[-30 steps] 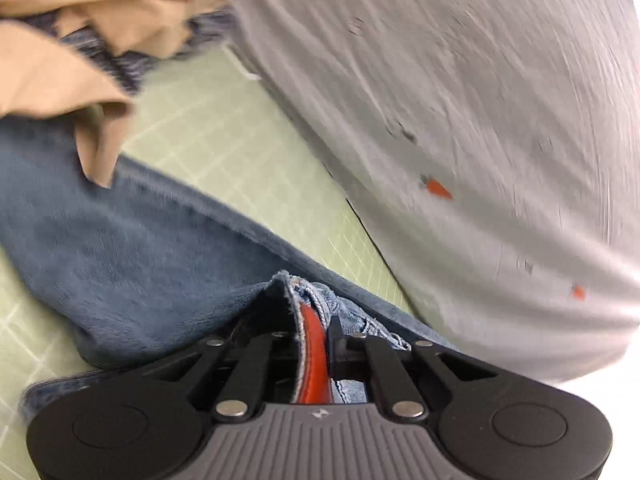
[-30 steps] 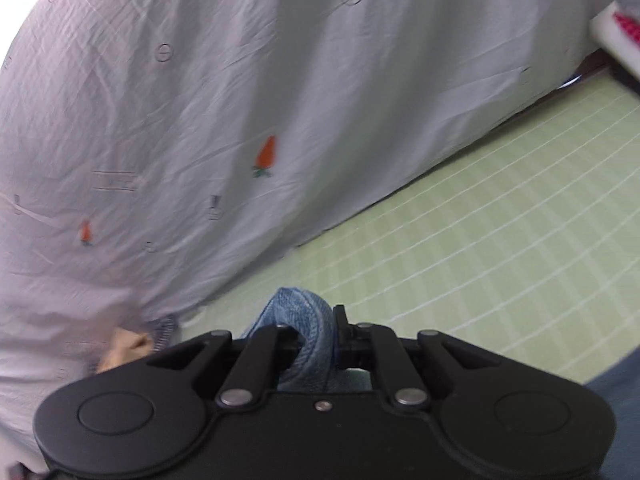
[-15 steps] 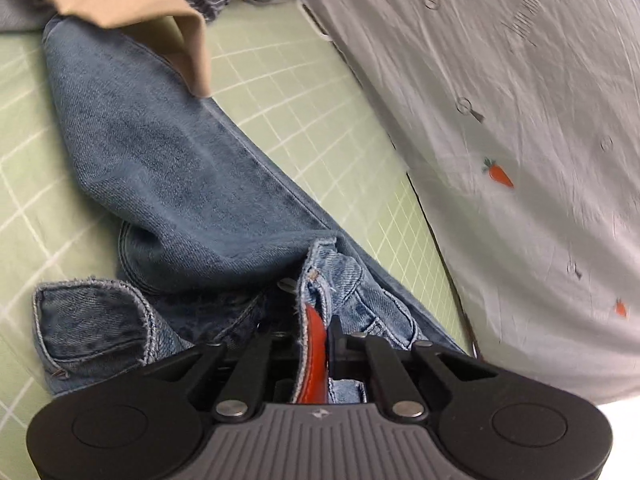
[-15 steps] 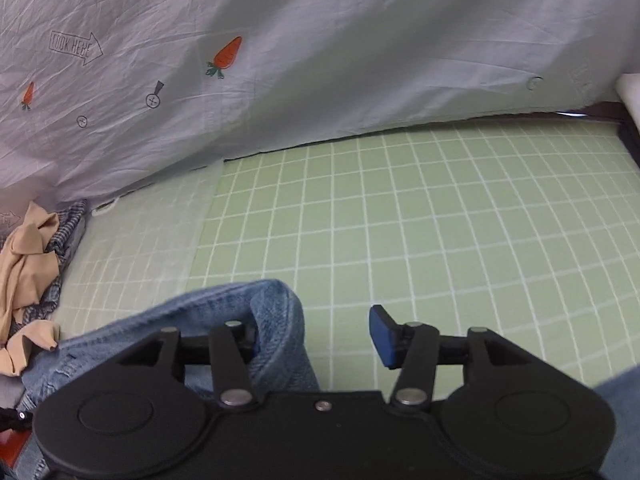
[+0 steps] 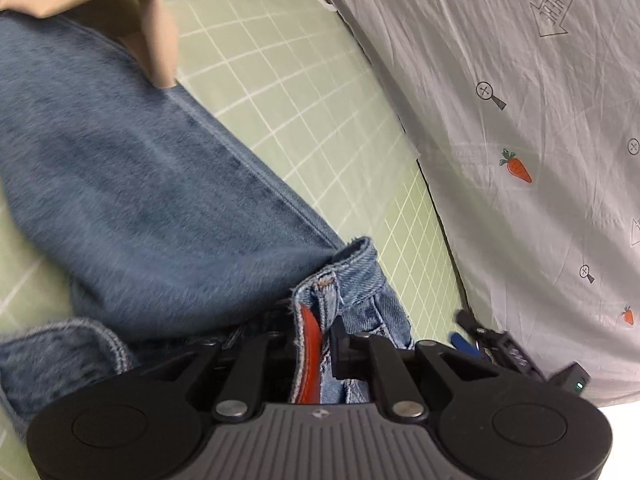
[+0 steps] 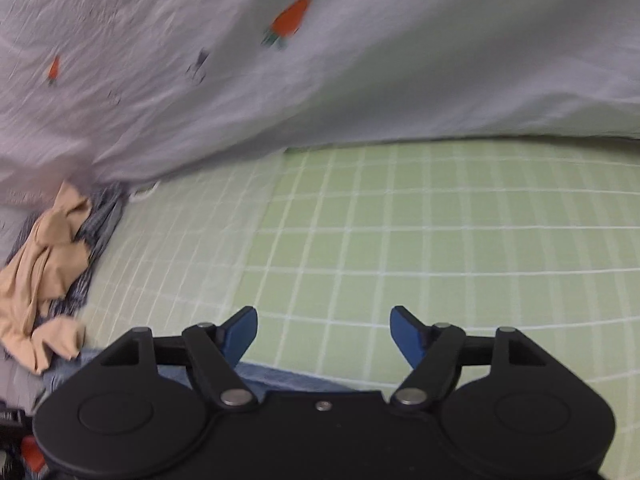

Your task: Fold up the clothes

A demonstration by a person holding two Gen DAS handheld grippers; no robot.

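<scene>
**Left tongs** (image 5: 320, 336): closed hard on a bunched denim edge of the jeans (image 5: 152, 208), at lower centre of the left wrist view. An orange-red pad shows between the layers. The pinched part looks like a hem or waistband; blur and bunching leave which one unsettled.

**Right tongs** (image 6: 324, 332): spread wide, blue pads well apart, nothing between them. They sit at lower centre of the right wrist view, above a strip of denim at the bottom edge.

**Jeans**: spread from the left tongs up toward the upper left of the left wrist view, lying on the green grid mat (image 5: 304, 120). A second cuffed edge sits at lower left.

**Tan garment** (image 5: 156, 28): overlaps the far end of the jeans at upper left; in the right wrist view it lies crumpled at the left edge with a blue checked cloth (image 6: 100, 232).

**Carrot-print sheet** (image 5: 520, 120): fills the right of the left wrist view and the top of the right wrist view, bordering the mat.

**Handling note**: judged a fold in progress on the jeans, one edge held and the other side free.
- Keep the left grip firm so the layers do not slip.
- Bring the right tongs onto a matching edge, taking every layer.
- Keep the denim taut and flat on the mat.
- The tan garment on the far end could drag along.
</scene>
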